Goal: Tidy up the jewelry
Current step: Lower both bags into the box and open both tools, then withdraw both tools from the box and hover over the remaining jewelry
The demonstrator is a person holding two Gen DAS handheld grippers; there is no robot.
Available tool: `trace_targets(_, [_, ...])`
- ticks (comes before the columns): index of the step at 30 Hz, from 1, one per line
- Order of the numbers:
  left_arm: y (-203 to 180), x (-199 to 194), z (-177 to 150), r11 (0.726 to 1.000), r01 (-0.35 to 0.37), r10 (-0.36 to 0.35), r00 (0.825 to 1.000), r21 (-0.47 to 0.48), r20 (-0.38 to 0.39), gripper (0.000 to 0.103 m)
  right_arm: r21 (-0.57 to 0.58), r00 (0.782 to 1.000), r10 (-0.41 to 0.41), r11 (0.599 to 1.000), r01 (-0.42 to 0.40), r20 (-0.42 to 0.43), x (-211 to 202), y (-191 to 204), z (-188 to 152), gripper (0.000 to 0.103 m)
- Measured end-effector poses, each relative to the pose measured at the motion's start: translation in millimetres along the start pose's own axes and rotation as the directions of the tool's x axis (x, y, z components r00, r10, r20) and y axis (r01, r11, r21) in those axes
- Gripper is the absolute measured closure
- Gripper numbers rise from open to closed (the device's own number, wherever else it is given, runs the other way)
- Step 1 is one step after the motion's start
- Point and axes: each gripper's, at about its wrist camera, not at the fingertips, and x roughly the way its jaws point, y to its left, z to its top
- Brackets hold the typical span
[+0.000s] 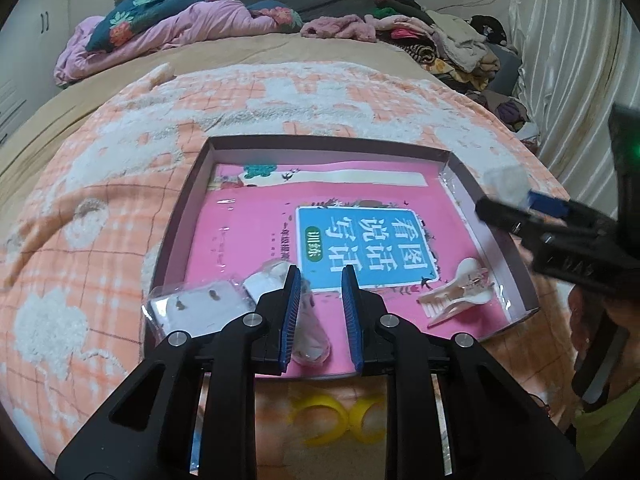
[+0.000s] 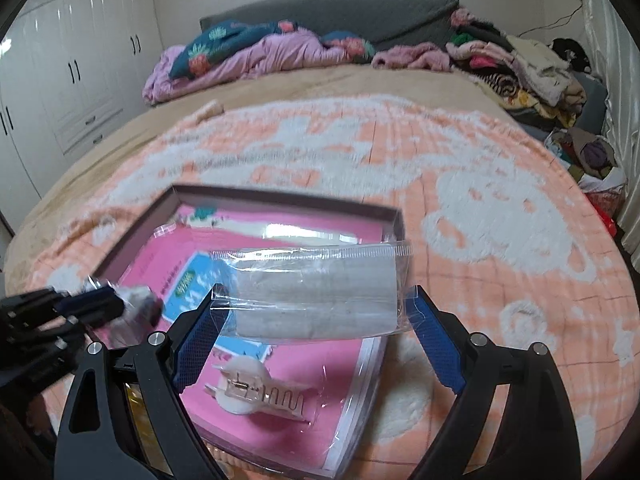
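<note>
A shallow box (image 1: pixel 188 196) with a pink book in its bottom lies on the bed, also in the right wrist view (image 2: pixel 140 224). In it are a white hair claw clip (image 1: pixel 460 292), also seen in the right wrist view (image 2: pixel 248 396), a clear bag with small earrings (image 1: pixel 196 304) and a white wrapped item (image 1: pixel 308 336). My left gripper (image 1: pixel 320 312) is open over the box's near edge, straddling the wrapped item. My right gripper (image 2: pixel 316 328) holds a clear zip bag with a white pad (image 2: pixel 316 292) across its fingers above the box. It also shows in the left wrist view (image 1: pixel 516 204).
An orange and white fleece blanket (image 1: pixel 100 240) covers the bed. Yellow rings (image 1: pixel 340 416) lie just in front of the box. Crumpled bedding (image 1: pixel 168 28) and a clothes pile (image 1: pixel 452 44) sit at the far end. Wardrobes (image 2: pixel 72 72) stand left, curtains (image 1: pixel 568 80) right.
</note>
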Motion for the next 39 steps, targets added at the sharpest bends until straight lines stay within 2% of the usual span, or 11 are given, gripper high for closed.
trace_targets(4, [6,-1,-2,1.0,-0.01,0.01,1.0,-0.019,-0.001,0.089,-0.005,0.999,-0.001,1.0,0.001,-0.05,14,4,-8,0.013])
trace_targets(8, [9,-3,-4,0.999,-0.013,0.013,1.0,-0.031,-0.003,0.081,-0.022,0.999,-0.023,1.0,0.022,-0.047,17,8,-12,0.013])
trace_targets(18, [13,-15,-6,0.999,-0.019,0.019,1.0,-0.04,0.013,0.071,0.034,0.999,0.01,0.999,-0.009,-0.043,8,-1,-13,0.01])
trace_targets(29, [23,-48,-4,0.996,-0.037,0.044,0.996,-0.08,0.078,0.038,0.082,0.998,0.023,0.996,-0.028,0.055,-42,-12,-9,0.005])
trace_targets(31, [25,-56,-3,0.995,-0.042,0.051,0.994,-0.092,0.094,0.027,0.092,0.997,0.025,0.995,-0.032,0.073,-51,-15,-8,0.005])
trace_targets(33, [27,-61,-2,0.994,-0.033,0.045,0.993,-0.104,0.108,0.021,0.103,0.995,0.024,0.994,-0.034,0.098,-63,-18,-8,0.005])
trace_targets(37, [31,-73,-1,0.993,-0.033,0.048,0.991,-0.117,0.126,0.012,0.114,0.991,0.021,0.993,-0.037,0.135,-82,-21,-8,0.005])
trace_targets(39, [33,-79,-1,0.992,-0.03,0.047,0.99,-0.123,0.135,0.01,0.114,0.988,0.019,0.993,-0.037,0.155,-91,-21,-9,0.004])
